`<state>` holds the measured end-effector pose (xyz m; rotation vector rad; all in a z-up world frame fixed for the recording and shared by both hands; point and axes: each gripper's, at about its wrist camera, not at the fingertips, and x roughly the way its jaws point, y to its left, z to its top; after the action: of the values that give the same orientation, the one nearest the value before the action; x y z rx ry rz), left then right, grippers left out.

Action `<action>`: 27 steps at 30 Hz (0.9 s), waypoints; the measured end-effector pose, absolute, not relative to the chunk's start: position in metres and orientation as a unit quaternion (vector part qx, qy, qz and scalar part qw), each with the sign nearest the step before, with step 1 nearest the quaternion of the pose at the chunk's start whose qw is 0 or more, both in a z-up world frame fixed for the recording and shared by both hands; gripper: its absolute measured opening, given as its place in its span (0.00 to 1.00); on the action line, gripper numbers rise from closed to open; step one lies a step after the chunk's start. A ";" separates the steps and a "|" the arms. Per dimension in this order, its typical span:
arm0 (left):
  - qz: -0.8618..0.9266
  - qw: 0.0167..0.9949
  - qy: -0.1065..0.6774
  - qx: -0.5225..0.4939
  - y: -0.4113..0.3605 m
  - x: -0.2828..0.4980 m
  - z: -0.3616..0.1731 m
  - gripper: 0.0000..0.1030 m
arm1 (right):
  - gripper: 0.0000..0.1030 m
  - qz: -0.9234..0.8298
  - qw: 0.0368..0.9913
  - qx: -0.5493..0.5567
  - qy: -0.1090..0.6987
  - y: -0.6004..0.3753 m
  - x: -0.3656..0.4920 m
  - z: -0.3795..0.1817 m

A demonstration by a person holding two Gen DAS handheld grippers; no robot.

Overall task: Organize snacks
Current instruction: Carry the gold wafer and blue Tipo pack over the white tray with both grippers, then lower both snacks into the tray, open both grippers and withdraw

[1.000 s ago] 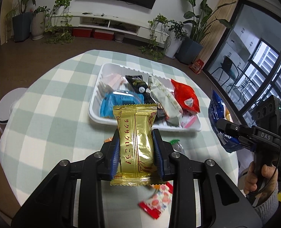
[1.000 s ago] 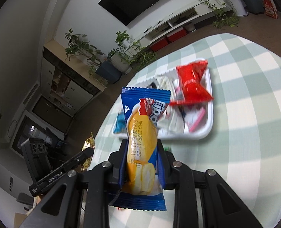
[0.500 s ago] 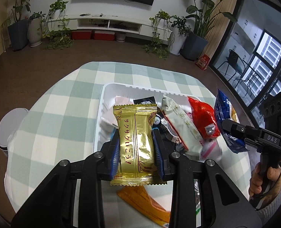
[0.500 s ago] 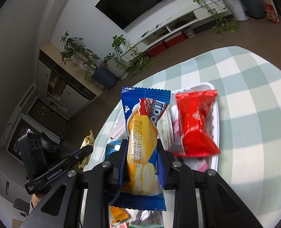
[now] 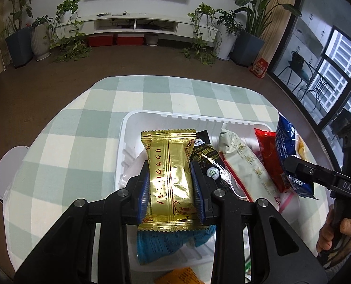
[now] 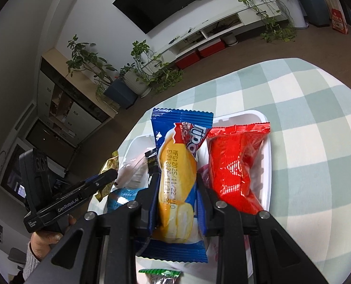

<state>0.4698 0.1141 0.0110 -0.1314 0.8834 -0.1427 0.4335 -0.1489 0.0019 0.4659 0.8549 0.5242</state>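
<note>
The left gripper (image 5: pixel 170 187) is clamped on a shiny gold foil snack packet with red Japanese lettering (image 5: pixel 169 177), which stands upright between its blue-padded fingers (image 5: pixel 144 193). One second ago this packet hung short of the white plastic tray (image 5: pixel 166 117), over the green-and-white checked tablecloth (image 5: pixel 80 137); half a second ago it had reached the near rim. Now it is above the tray's left part, with a light blue wrapper (image 5: pixel 166 243) showing beneath its lower edge and the tray's far wall closer and larger in view. To its right in the tray lie a black packet with gold print (image 5: pixel 206 158), a long cream-coloured packet (image 5: pixel 244 165) and a red foil packet (image 5: pixel 269 156). An orange wrapper (image 5: pixel 177 277) lies on the cloth just near of the tray.

The right gripper (image 6: pixel 176 201) is closed on a blue snack packet with a yellow cake picture and a printed date (image 6: pixel 177 177). A second ago this packet was well short of the tray; now it hangs over the tray's middle (image 6: pixel 267 142), just beside the red foil packet (image 6: pixel 234 165), which fills far more of the right-wrist view than before. A green-edged wrapper (image 6: pixel 160 273) shows at the near edge below. In the left-wrist view the blue packet (image 5: pixel 286 151) has come over the tray's right end, where earlier it stood clear of the table edge.
</note>
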 end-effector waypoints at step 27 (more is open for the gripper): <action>-0.046 0.914 0.396 -0.077 0.111 0.420 0.011 0.45 | 0.47 0.237 0.897 0.152 0.341 -0.145 0.390 0.044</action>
<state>0.4195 0.1113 0.0109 -0.1577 0.8166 -0.0944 0.3896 -0.1446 0.0436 0.3150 0.7054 0.4918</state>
